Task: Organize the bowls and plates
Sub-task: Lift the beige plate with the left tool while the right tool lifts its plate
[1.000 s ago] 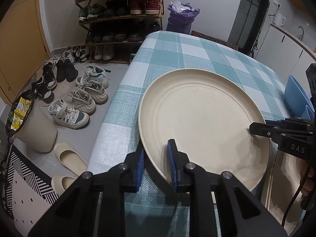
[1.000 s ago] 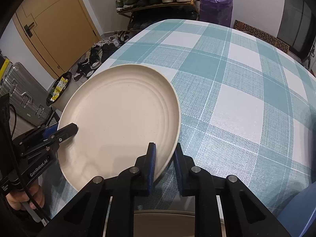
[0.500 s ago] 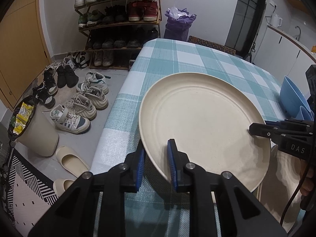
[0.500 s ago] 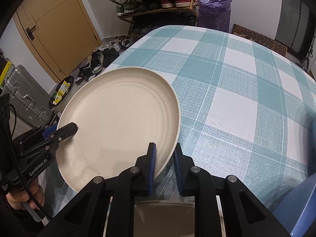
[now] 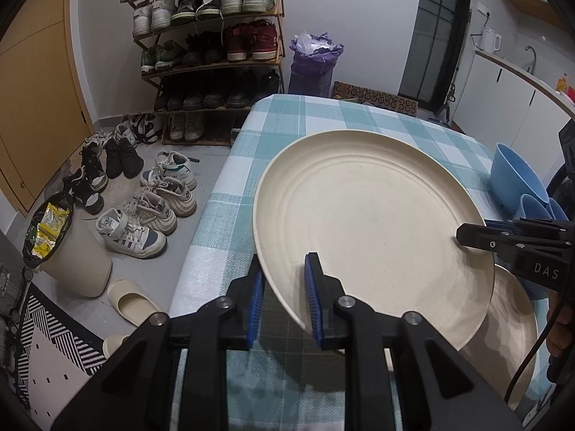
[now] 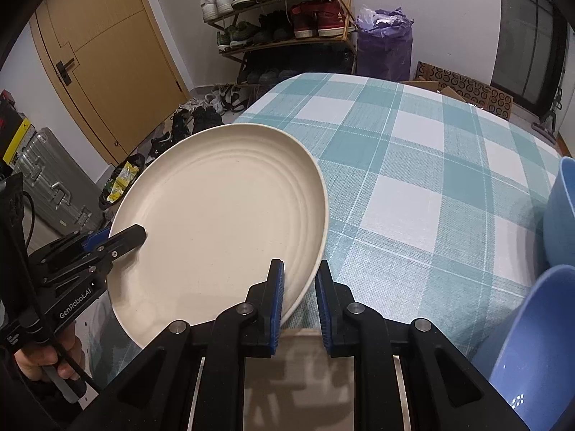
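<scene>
A large cream plate (image 5: 373,222) is held in the air above the checked tablecloth (image 5: 323,118), gripped at opposite rims. My left gripper (image 5: 284,287) is shut on its near left rim. My right gripper (image 6: 300,287) is shut on the plate (image 6: 222,215) at the other rim; it shows at the right of the left wrist view (image 5: 474,233). A second cream plate (image 5: 510,337) lies on the table under the held one. Blue bowls (image 5: 514,176) stand at the table's right side, also seen in the right wrist view (image 6: 560,208).
The table's left edge drops to a floor with loose shoes (image 5: 143,212), a shoe rack (image 5: 212,54), a beige bin (image 5: 68,244) and slippers (image 5: 133,301). A purple bag (image 5: 312,61) stands beyond the table. A silver suitcase (image 6: 50,179) stands by the door.
Both grippers have lifted the plate higher above the table and drawn it back; the second plate and the blue bowls have come more into view.
</scene>
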`<state>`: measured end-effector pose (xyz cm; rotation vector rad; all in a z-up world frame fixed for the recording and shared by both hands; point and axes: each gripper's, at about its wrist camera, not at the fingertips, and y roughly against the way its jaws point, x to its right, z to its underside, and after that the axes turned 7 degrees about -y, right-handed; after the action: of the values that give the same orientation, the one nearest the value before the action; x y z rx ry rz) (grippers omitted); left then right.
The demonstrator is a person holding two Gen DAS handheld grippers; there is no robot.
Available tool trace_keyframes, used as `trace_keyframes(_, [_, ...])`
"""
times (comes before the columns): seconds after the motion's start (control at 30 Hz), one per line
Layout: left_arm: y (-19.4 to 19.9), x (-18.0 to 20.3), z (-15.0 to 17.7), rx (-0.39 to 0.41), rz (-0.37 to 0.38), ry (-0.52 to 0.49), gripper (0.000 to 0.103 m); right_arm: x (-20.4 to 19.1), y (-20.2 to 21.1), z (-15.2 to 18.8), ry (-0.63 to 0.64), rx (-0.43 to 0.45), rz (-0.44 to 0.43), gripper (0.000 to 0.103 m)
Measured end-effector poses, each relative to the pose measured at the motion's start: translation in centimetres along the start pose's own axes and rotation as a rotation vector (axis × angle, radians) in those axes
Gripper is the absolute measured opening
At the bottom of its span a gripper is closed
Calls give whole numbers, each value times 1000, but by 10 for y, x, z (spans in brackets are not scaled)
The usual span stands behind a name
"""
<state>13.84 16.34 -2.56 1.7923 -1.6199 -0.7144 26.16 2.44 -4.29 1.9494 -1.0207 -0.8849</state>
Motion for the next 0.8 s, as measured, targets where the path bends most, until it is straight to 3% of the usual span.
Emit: trace_keyframes(0.8, [46, 40, 6, 56, 16, -50, 20, 15, 76, 35, -14, 94, 9, 18])
